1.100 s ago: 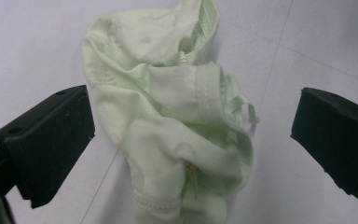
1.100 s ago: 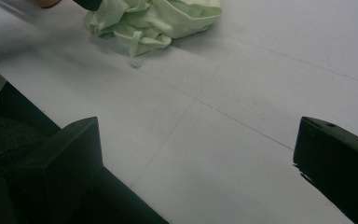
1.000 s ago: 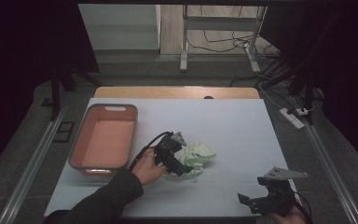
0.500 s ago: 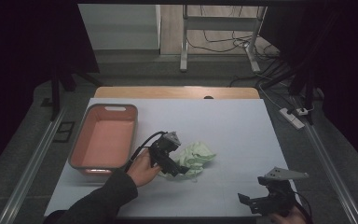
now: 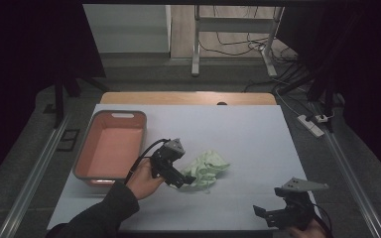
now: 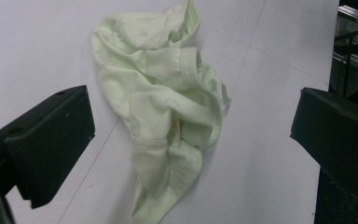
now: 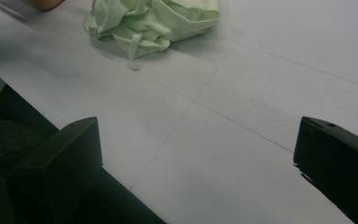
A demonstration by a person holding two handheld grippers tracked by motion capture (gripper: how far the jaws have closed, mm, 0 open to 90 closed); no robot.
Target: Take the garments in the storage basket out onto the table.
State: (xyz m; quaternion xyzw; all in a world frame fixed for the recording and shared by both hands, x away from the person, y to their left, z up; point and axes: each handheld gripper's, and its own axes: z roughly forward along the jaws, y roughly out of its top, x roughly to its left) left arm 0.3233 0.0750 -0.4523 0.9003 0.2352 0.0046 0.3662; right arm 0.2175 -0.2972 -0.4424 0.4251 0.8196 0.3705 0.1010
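Cloth (image 5: 209, 167), pale green and crumpled into a loose heap, lies on the white table (image 5: 258, 134) near its middle, just to the right of the pink tray (image 5: 110, 148) and clear of it. The left tongs (image 5: 181, 179) are right at the heap's near-left edge in the high view, pointing up and to the right into it. The left gripper view looks down along them: the cloth (image 6: 163, 102) sits squarely between the two black jaws, which stand wide apart with bare table on either side of the fabric, so neither jaw touches it yet. The heap's long axis runs away from the left tongs (image 6: 191, 140), roughly along their line of sight, with a narrow tail of fabric nearest and the bulkier folds farther off.

The right tongs (image 5: 270, 214) rest low at the near-right of the table, well apart from the cloth, with their jaws also spread and nothing between them. In the right gripper view the cloth (image 7: 151, 21) lies far ahead and off to the upper left, with a thin strap trailing toward the camera.

The left hand is plainly the nearer one, so my judgement is that a pinch falls to it: the jaws already straddle the narrow end, and closing across that short width should gather enough folds to lift the cloth.
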